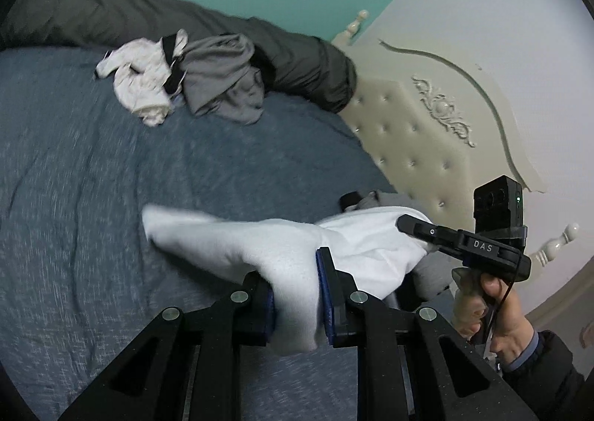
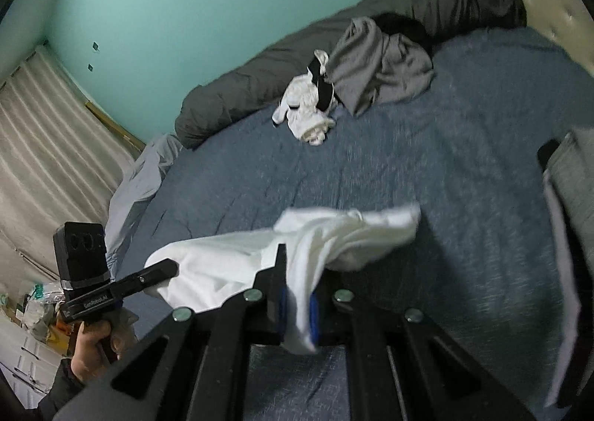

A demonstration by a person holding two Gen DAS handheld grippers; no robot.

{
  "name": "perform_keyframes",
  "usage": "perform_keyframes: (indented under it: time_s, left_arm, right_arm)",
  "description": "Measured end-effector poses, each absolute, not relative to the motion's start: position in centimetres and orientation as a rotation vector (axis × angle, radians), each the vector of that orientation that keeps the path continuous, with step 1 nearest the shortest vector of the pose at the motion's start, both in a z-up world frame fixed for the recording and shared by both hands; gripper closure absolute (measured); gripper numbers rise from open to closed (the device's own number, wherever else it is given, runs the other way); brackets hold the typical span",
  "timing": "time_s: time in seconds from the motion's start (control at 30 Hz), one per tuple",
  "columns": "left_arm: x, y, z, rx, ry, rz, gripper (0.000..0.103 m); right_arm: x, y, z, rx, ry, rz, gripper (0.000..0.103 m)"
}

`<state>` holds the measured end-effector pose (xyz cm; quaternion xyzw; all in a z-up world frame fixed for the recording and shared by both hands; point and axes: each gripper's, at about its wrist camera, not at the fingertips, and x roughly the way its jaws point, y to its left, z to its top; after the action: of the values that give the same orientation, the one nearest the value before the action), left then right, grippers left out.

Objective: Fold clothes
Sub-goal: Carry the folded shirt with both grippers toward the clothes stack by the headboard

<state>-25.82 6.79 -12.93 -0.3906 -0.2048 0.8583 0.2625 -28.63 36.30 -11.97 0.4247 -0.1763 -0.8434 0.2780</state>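
A white garment (image 1: 282, 250) hangs bunched in the air over the blue bed (image 1: 92, 168), held by both grippers. My left gripper (image 1: 297, 294) is shut on one part of it. My right gripper (image 2: 297, 306) is shut on another part of the white garment (image 2: 334, 235). The right gripper (image 1: 412, 228) shows in the left wrist view at the cloth's right end. The left gripper (image 2: 163, 272) shows in the right wrist view at the cloth's left end. A loose flap trails toward the bed (image 2: 408, 146).
A crumpled white-and-black garment (image 1: 144, 79) and a grey garment (image 1: 222, 79) lie at the far side, against a rolled dark grey duvet (image 1: 289, 49). A cream tufted headboard (image 1: 408, 131) stands at the right. Folded grey clothes (image 2: 571, 176) lie at the bed's right edge.
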Motion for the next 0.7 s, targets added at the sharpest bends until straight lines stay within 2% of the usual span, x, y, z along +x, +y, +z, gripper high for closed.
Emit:
perform_keyframes:
  time_s: [0.43,0.7]
  left_arm:
    - [-26.0,12.1,-5.8,-0.997,-0.544,2.306,0.082]
    - [-28.5,17.2,-0.8,-0.949,-0.477,2.314,0.082]
  right_arm:
    - [-28.0,41.0,-3.0,1.050,-0.443,-2.323,0.095]
    - [-29.9,45.2,1.3,0.986,-0.425,-2.375,0.095]
